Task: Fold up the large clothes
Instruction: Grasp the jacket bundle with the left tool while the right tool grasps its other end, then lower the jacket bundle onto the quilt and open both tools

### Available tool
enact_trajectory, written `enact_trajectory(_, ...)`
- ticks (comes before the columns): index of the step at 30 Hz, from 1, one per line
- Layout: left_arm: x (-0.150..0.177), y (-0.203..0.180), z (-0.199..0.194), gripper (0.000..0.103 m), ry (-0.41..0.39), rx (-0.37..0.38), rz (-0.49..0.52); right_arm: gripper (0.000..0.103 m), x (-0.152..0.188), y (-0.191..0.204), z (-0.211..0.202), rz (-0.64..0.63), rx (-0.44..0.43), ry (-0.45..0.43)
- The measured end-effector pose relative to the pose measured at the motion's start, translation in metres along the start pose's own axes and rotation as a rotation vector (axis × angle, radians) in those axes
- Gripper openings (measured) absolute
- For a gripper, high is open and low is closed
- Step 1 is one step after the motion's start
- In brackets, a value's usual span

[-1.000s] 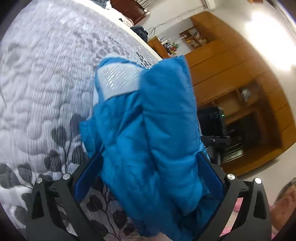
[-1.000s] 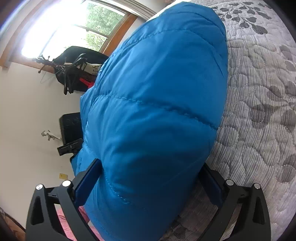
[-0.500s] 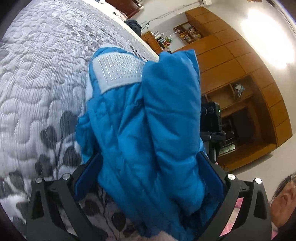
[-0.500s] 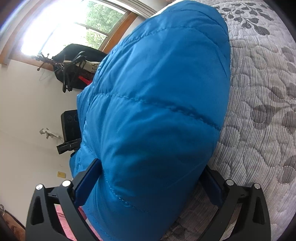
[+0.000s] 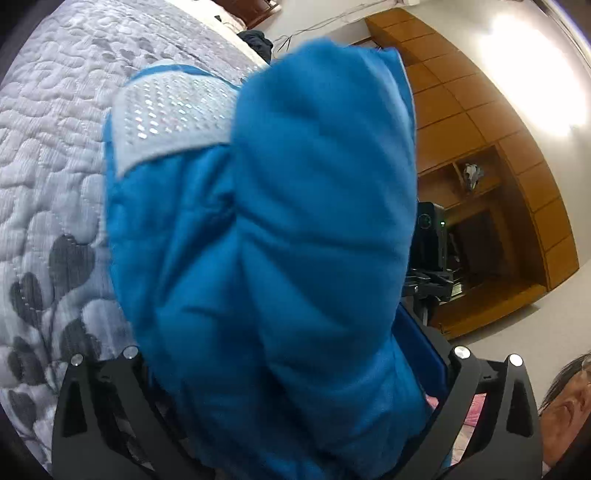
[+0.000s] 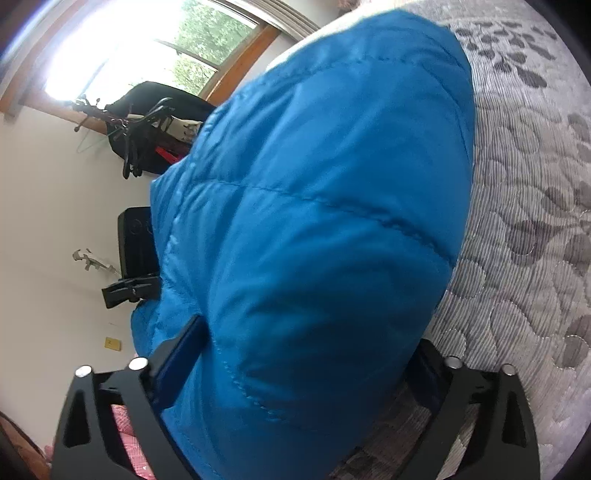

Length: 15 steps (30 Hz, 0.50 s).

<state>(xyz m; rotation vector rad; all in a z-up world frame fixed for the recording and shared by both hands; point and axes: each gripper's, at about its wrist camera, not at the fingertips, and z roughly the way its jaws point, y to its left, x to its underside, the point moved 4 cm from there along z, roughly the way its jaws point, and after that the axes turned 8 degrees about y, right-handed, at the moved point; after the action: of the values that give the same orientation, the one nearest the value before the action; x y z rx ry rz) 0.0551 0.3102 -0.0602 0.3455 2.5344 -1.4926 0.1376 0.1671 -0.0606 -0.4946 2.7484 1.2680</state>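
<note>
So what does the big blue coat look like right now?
The coat is bright blue, puffy and quilted in stitched rows, with a pale, shiny dotted lining patch. It is bunched up and fills the gap between the fingers of the left gripper and the right gripper, above the grey quilt.

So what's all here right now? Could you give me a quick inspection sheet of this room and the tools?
Surface: grey quilted bedspread with a dark leaf pattern.
Job's things: blue padded jacket, bunched and held between both tools; a pale dotted lining patch shows.
Clutter: dark clothing at the bed's far end.
Grippers: left gripper and right gripper both filled with jacket fabric.
Cables: thin wires on the far wall.
Surroundings: wooden wall cabinets, bright window, a rack of dark bags, a black device on a stand, a person at the edge.
</note>
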Motion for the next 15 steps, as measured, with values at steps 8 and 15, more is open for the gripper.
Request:
enact_trajectory(8, -0.005, -0.010, 0.005, 0.074, -0.041, 0.020, 0.015, 0.062, 0.004, 0.015, -0.027, -0.059, 0.014, -0.060)
enact_trajectory(15, -0.036, -0.045, 0.043, 0.067, -0.008, 0.062, 0.062, 0.060, 0.016, 0.010, -0.078, -0.047, 0.063, -0.144)
